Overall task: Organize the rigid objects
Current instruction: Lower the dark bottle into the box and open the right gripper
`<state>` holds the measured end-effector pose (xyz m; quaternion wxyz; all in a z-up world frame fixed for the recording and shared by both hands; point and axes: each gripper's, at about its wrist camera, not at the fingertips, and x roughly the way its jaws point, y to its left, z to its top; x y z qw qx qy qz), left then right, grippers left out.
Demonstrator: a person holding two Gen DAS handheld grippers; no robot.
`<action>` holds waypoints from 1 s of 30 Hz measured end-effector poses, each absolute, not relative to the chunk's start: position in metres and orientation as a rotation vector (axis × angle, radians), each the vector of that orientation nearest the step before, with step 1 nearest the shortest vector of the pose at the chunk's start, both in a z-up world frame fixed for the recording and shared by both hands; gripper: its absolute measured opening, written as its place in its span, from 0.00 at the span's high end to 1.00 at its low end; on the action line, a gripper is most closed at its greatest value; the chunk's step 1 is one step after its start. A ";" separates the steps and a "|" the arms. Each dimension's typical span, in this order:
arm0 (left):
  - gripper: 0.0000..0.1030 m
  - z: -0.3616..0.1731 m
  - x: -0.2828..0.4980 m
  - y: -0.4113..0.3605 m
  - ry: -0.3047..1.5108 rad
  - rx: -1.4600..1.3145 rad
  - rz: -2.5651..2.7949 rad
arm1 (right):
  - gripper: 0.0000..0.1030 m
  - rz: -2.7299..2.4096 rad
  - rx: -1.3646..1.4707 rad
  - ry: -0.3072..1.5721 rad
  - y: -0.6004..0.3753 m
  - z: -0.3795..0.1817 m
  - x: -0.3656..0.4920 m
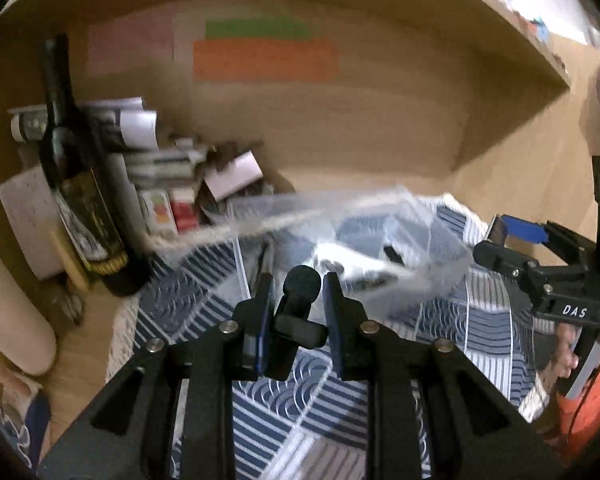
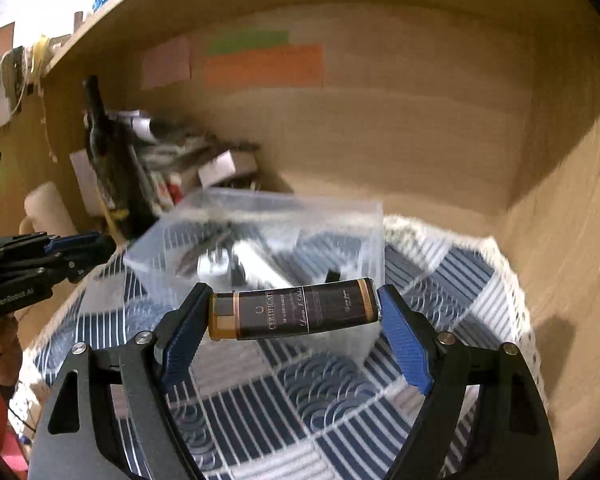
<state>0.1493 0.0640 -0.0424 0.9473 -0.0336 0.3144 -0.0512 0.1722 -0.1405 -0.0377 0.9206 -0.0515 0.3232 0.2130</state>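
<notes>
My right gripper point(image 2: 294, 310) is shut on a dark lighter point(image 2: 296, 309) with "Certificate" lettering, held crosswise just in front of a clear plastic box point(image 2: 204, 236) that holds several small metal items. My left gripper point(image 1: 298, 290) is shut on a black clip-on microphone point(image 1: 300, 284) with a foam tip, held above the patterned cloth near the same clear box point(image 1: 420, 224). The right gripper point(image 1: 500, 236) also shows at the right edge of the left wrist view, and the left gripper point(image 2: 96, 246) at the left edge of the right wrist view.
A blue-and-white patterned cloth point(image 2: 320, 392) covers the wooden desk. A dark wine bottle point(image 1: 80, 196) stands at the back left beside stacked papers and small boxes point(image 1: 172, 184). A cream cup point(image 2: 48, 208) is at the left. Wooden walls and a shelf enclose the nook.
</notes>
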 end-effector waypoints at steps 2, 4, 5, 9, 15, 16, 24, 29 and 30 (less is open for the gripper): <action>0.77 -0.038 0.157 0.066 0.628 -0.074 -0.091 | 0.21 0.435 -0.098 0.649 -0.136 -0.033 0.180; 0.77 -0.036 0.166 0.067 0.629 -0.075 -0.082 | 0.21 0.429 -0.097 0.643 -0.132 -0.030 0.190; 0.77 -0.038 0.172 0.067 0.633 -0.074 -0.072 | 0.21 0.426 -0.096 0.644 -0.130 -0.030 0.195; 0.77 -0.050 0.194 0.068 0.670 -0.086 -0.063 | 0.21 0.415 -0.091 0.682 -0.123 -0.039 0.219; 0.77 -0.074 0.225 0.071 0.753 -0.134 -0.077 | 0.21 0.414 -0.099 0.786 -0.112 -0.072 0.247; 0.77 -0.078 0.230 0.071 0.767 -0.140 -0.080 | 0.21 0.414 -0.105 0.805 -0.110 -0.079 0.249; 0.77 -0.099 0.249 0.067 0.828 -0.147 -0.072 | 0.21 0.416 -0.138 0.862 -0.101 -0.105 0.255; 0.59 -0.095 0.247 0.067 0.824 -0.151 -0.081 | 0.14 0.414 -0.155 0.866 -0.098 -0.105 0.255; 0.58 -0.092 0.244 0.066 0.815 -0.148 -0.080 | 0.14 0.417 -0.155 0.865 -0.098 -0.104 0.254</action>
